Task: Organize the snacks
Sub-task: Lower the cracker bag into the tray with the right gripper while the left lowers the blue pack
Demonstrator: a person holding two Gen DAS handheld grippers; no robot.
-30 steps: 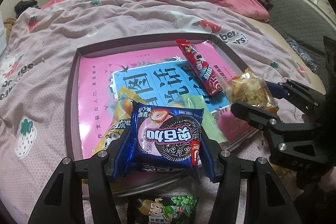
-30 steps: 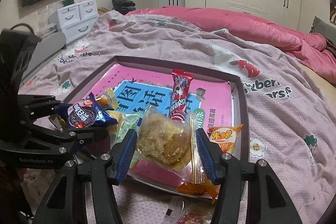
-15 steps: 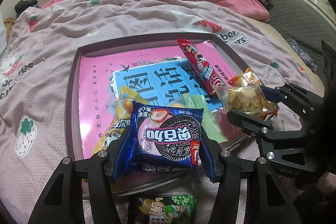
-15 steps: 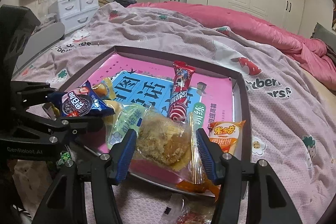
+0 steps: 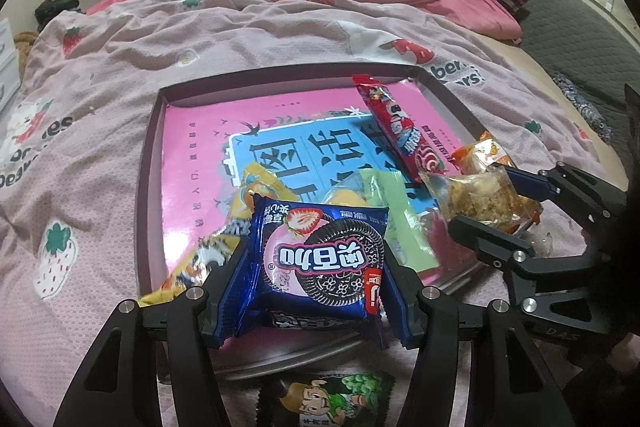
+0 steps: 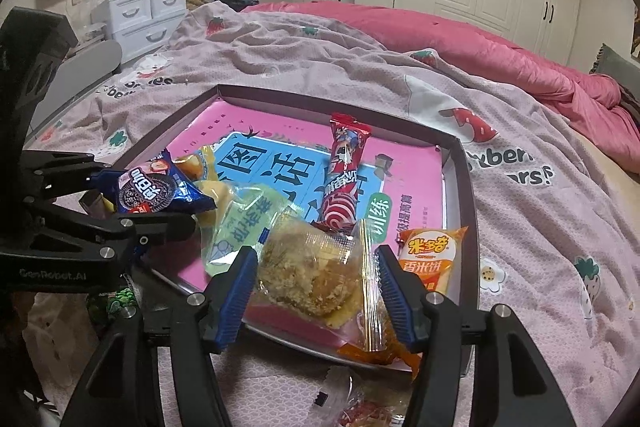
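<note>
My left gripper (image 5: 308, 279) is shut on a blue Oreo packet (image 5: 320, 259) above the near edge of the shallow tray (image 5: 150, 187); it also shows in the right wrist view (image 6: 154, 189). My right gripper (image 6: 314, 279) is shut on a clear-wrapped crumbly cake (image 6: 312, 271) over the tray's near right part, seen too in the left wrist view (image 5: 478, 201). In the tray lie a red candy stick (image 5: 400, 129), a green packet (image 6: 244, 223), a yellow packet (image 5: 200, 267) and an orange rice-cracker packet (image 6: 430, 259).
The tray rests on a bed with a strawberry-print quilt (image 5: 100, 75) and a pink duvet (image 6: 460, 43) behind. A green cartoon snack packet (image 5: 328, 399) lies on the quilt in front of the tray. White drawers (image 6: 144, 15) stand at the left.
My right gripper has carried the crumbly cake forward and left, over the tray and closer to the left gripper. The left gripper still holds the Oreo packet in about the same place.
</note>
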